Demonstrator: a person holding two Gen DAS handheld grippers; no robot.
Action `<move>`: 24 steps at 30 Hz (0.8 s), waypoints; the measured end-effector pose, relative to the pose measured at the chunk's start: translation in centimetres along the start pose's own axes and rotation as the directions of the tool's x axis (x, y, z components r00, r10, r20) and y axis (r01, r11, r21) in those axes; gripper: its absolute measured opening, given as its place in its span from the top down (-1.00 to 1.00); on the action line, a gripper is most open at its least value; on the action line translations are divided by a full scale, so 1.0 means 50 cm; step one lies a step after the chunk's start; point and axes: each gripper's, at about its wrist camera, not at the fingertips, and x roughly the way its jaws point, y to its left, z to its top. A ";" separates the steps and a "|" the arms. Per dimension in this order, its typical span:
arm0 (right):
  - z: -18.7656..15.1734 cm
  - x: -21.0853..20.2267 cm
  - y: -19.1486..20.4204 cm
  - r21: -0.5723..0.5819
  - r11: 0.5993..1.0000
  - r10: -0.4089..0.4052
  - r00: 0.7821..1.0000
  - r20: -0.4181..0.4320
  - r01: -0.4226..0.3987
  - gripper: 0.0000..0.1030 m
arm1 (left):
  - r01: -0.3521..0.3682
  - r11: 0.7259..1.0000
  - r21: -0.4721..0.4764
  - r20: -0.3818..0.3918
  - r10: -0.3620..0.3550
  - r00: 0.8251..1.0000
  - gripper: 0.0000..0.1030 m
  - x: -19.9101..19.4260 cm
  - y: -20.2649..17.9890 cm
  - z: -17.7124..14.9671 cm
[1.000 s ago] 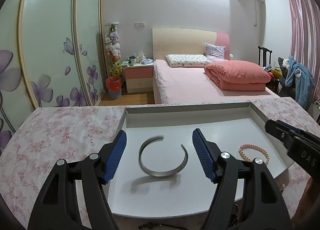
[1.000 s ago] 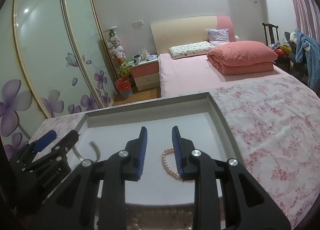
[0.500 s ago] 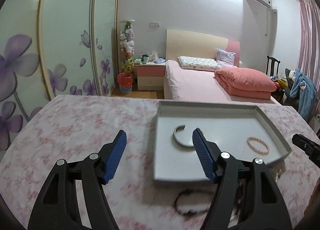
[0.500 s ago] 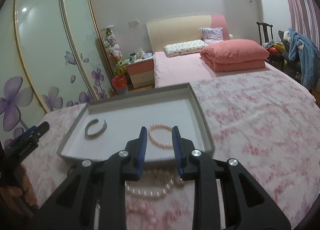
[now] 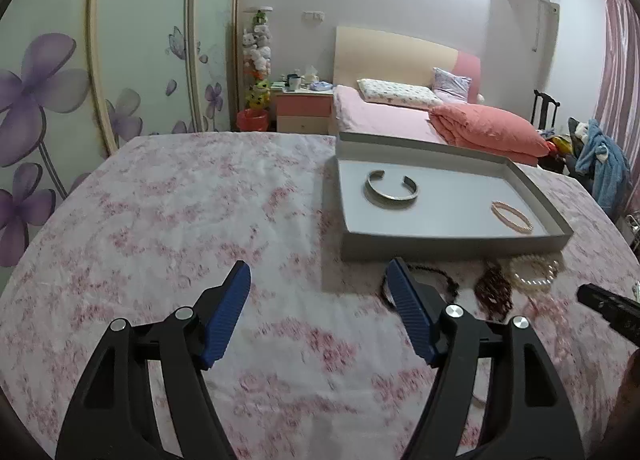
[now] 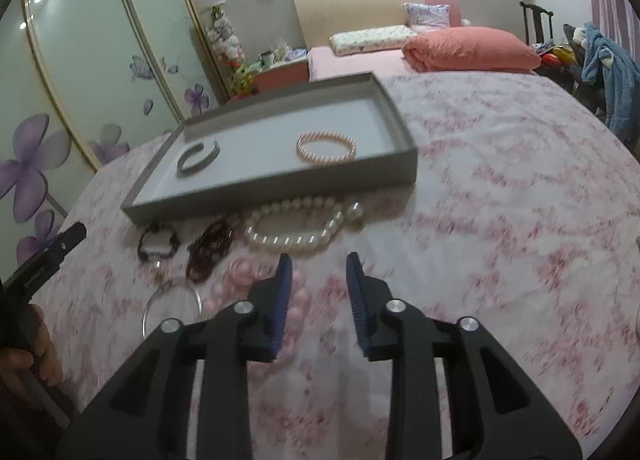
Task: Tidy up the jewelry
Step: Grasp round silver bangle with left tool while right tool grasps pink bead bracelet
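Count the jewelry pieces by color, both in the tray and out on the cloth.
Silver: 2, cuff bangle, thin hoop
Pink: 2, pearl bracelet, pale pink bead bracelet
White: 1, pearl necklace
Dark: 2, black bracelet, maroon beads
Total: 7

Both wrist views low over table, facing bed, sharing tray (image 5: 452, 248)

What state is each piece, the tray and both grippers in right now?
left gripper: open, empty, above the cloth.
right gripper: open, empty.
tray: flat on the cloth.
silver cuff: in the tray.
pink bead bracelet: in the tray.
white pearl necklace: on the cloth, outside the tray.
dark red beads: on the cloth, outside.
black bracelet: on the cloth, outside.
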 end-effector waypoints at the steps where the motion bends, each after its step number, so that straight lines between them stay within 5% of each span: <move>1: -0.004 0.003 0.006 -0.006 1.000 0.001 1.000 -0.010 -0.001 0.40 | 0.008 1.000 0.003 -0.003 -0.008 1.000 -0.38 -0.004 -0.005 -0.004; 9: -0.014 0.047 0.042 -0.070 0.996 -0.055 0.995 -0.088 0.049 0.40 | 0.067 0.997 0.034 -0.024 -0.066 0.998 -0.43 -0.024 -0.050 -0.026; 14: -0.021 0.047 0.043 -0.104 0.992 -0.077 0.993 -0.087 0.068 0.72 | 0.092 0.994 0.050 -0.042 -0.090 0.995 -0.46 -0.021 -0.072 -0.035; 24: -0.007 0.036 -0.034 0.011 0.989 -0.149 0.987 -0.067 0.150 0.73 | 0.159 0.983 0.087 -0.111 -0.149 0.982 -0.64 -0.009 -0.133 -0.060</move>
